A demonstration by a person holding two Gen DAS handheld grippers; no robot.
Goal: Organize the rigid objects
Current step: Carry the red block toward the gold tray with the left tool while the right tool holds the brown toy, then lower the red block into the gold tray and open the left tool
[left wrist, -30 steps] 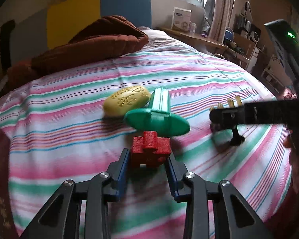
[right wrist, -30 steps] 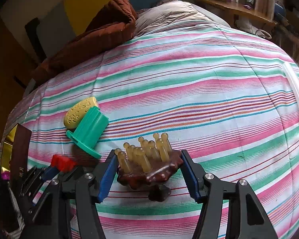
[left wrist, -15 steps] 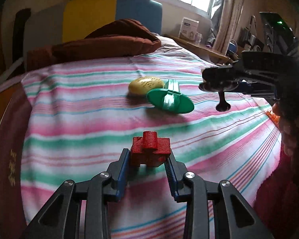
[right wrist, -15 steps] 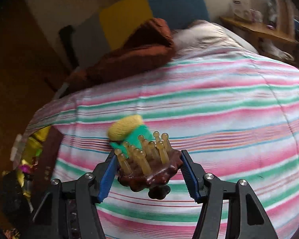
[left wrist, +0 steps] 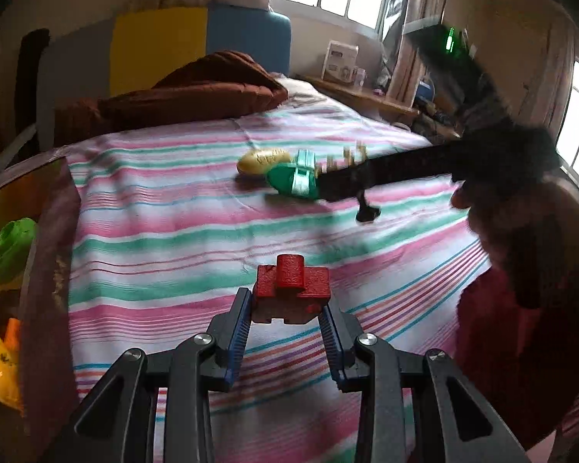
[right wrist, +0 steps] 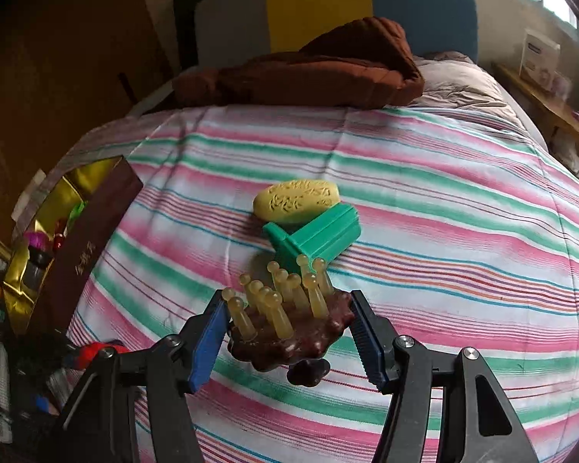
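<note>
My left gripper [left wrist: 285,301] is shut on a red block [left wrist: 291,285] and holds it above the striped bedspread [left wrist: 173,231]. In the right wrist view my right gripper [right wrist: 288,301] is shut on a brown base with several yellowish pegs [right wrist: 289,332], also off the bed. The left wrist view shows that gripper as a blurred black bar [left wrist: 366,177]. A yellow oval piece [right wrist: 297,200] and a green ribbed piece [right wrist: 316,231] lie touching on the bedspread beyond both grippers. At the bed's left edge, an open maroon box [right wrist: 88,231] with gold lining holds several small toys.
A brown blanket [right wrist: 308,69] is heaped at the head of the bed, in front of a yellow and blue headboard [right wrist: 328,4]. A wooden shelf [left wrist: 366,96] with a white carton runs along the right. A person's hand [left wrist: 501,212] grips the right tool.
Both grippers have drawn back and to the left with their objects. The yellow and green pieces look farther off, the maroon box has come into view, and the right gripper has rolled.
</note>
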